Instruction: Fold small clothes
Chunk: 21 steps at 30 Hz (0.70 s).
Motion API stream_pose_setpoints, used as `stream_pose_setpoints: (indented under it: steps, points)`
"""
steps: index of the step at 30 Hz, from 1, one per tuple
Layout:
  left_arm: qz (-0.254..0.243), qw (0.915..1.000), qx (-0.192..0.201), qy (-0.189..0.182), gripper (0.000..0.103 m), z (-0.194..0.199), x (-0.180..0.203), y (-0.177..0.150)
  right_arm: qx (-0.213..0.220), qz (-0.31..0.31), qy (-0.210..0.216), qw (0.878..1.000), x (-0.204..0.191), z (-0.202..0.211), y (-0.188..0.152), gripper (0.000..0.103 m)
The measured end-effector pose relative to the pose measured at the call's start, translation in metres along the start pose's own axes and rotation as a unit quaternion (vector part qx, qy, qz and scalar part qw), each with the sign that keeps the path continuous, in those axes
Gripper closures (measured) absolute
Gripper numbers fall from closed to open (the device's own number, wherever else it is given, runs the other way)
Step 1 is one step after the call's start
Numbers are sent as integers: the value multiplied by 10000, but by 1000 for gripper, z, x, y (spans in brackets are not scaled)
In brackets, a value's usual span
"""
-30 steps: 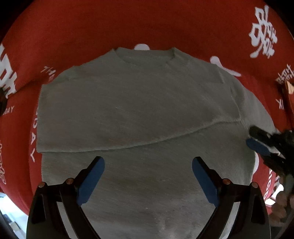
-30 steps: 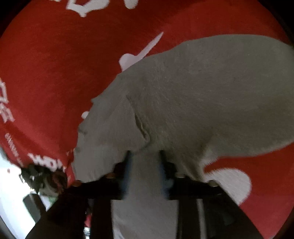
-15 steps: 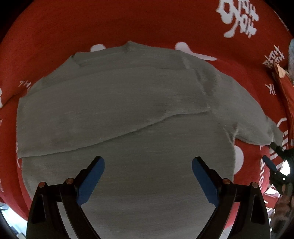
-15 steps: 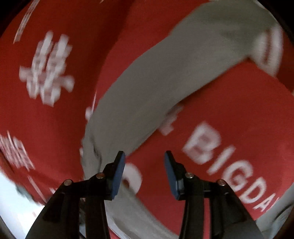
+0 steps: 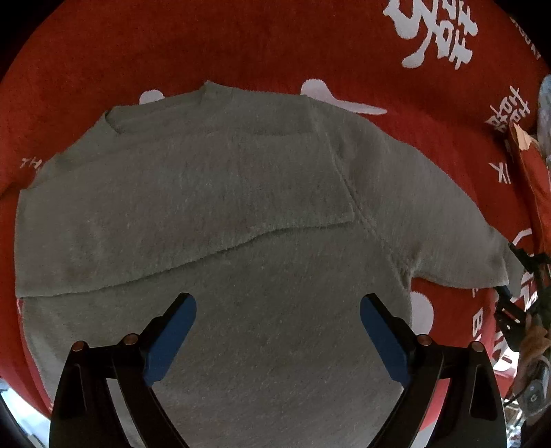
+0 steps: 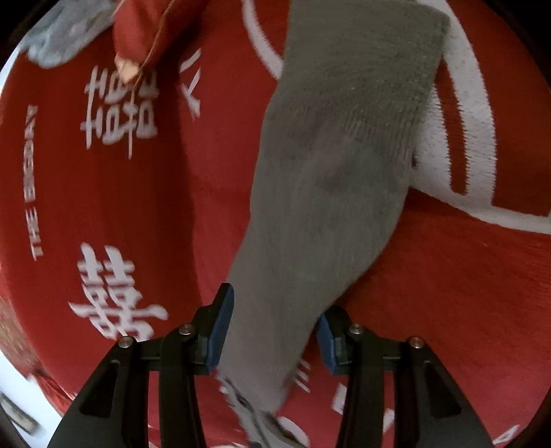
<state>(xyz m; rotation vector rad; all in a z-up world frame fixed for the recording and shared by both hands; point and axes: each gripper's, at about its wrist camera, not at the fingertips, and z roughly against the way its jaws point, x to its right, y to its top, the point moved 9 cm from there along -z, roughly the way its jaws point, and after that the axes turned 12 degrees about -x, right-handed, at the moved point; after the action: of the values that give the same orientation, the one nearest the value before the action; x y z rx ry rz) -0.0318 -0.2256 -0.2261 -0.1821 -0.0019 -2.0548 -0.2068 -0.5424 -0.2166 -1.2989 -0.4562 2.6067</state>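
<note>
The grey fuzzy knit sweater (image 5: 213,213) lies flat on the red printed blanket (image 5: 241,44), one sleeve folded across its chest. The left gripper (image 5: 277,331) hovers wide open over the body; the right gripper (image 6: 272,327), its jaws having just been opening, straddles the outstretched sleeve (image 6: 330,193) with the pads seemingly clear of the cloth. The sleeve fold seems in hand: next, pinch that cuff and carry it across

White lettering is seen printed across a red cloth (image 6: 120,206): "THE BIGDAY" (image 6: 34,182) is read sideways near its left edge in the right wrist view, beside large double-happiness characters (image 6: 118,107) that are repeated lower down (image 6: 113,299). In the left wrist view the same character (image 5: 437,31) is shown toward the cloth's far right corner, with only "TH" (image 5: 29,162) legible at the left edge.
</note>
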Motion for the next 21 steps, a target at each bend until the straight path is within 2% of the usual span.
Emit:
stream_pose_setpoints:
  steps: [3,4,5,6,8,10,13,15,18,20,21]
  points:
    - [49,10000,41,18,6,1,-4,5,-40,-206,214,9996,-3,-1,5,55]
    - [68,10000,43,14,6,1,-6,5,-63,-269,341,9990,-5,-2,5,68]
    - [87,10000,49,3,6,2,-8,5,-97,-314,472,9983,-7,-4,6,85]
    - [111,9999,63,-9,6,4,-12,5,-131,-336,584,9976,-10,-4,7,91]
    - [151,9998,102,-25,6,7,-20,4,-168,-196,750,9968,-25,-6,5,95]
    - [225,9996,165,-58,6,11,-31,4,-350,212,932,9948,-53,-13,-3,95]
    - [396,9990,214,-37,6,16,-56,3,-819,1208,959,9846,-107,-34,-35,95]
    - [565,9982,213,-21,6,18,-78,2,-1132,1878,812,9723,-140,-52,-62,95]
    - [818,9963,260,-11,6,21,-110,-2,-1630,2891,463,9422,-180,-92,-119,95]
    - [983,9947,314,14,6,26,-133,-7,-1971,3560,111,9134,-194,-125,-167,95]
    - [1069,9937,336,24,6,27,-144,-10,-2175,3947,-160,8926,-196,-147,-197,94]
